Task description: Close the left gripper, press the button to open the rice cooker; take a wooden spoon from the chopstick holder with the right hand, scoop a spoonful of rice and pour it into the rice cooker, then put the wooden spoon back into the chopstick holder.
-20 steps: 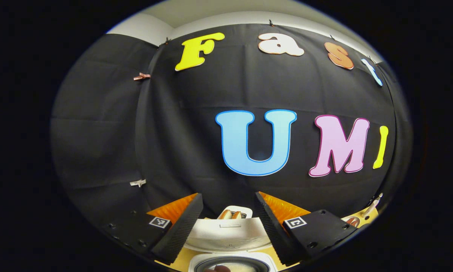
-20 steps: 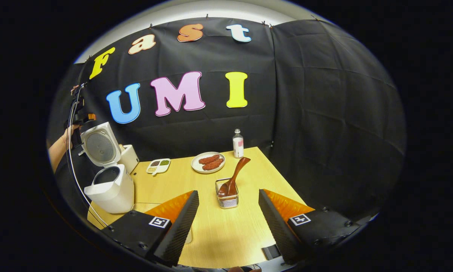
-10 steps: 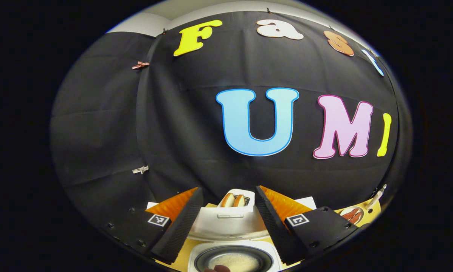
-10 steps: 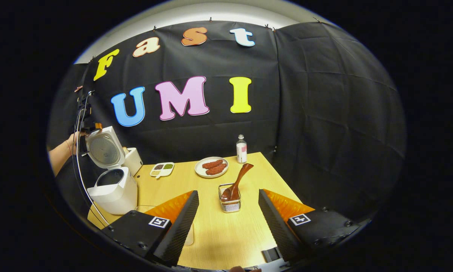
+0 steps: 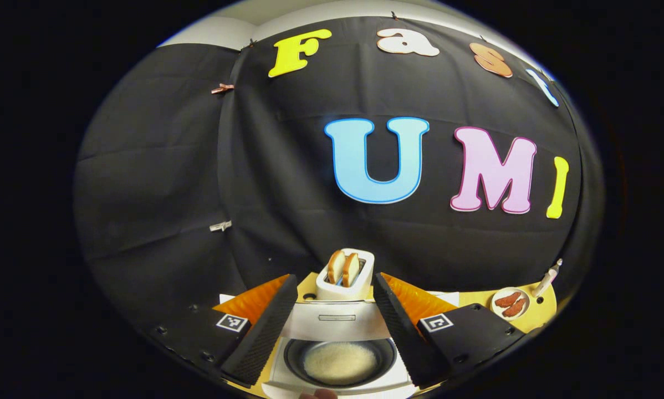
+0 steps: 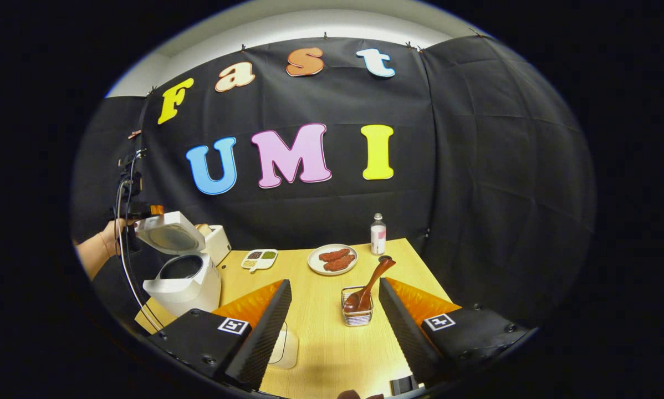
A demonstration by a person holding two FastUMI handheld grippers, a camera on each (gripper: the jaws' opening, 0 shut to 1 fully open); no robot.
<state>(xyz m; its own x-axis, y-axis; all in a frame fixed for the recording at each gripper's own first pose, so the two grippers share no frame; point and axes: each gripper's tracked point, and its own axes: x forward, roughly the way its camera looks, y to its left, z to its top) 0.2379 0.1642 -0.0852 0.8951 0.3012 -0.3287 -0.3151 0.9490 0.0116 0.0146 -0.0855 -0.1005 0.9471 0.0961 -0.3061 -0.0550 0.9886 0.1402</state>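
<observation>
Standing lid-up at far left of the table point(image 6: 321, 332): rice cooker point(image 6: 185, 282), pot point(image 5: 340, 360) lying between the spread, empty fingers of the left gripper point(image 5: 332, 327). Leaning in the chopstick holder point(image 6: 357, 313), wooden spoon point(image 6: 371, 285) sitting ahead, between the right gripper point(image 6: 335, 327) fingers, released, not touching

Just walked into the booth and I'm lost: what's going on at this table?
A person holds a gripper in each hand. The left gripper hangs open over the rice cooker, whose lid is up, with rice showing in the pot. The right gripper is open too, aimed at the wooden spoon standing in the chopstick holder on the table, not touching it. A toaster stands behind the cooker.
</observation>
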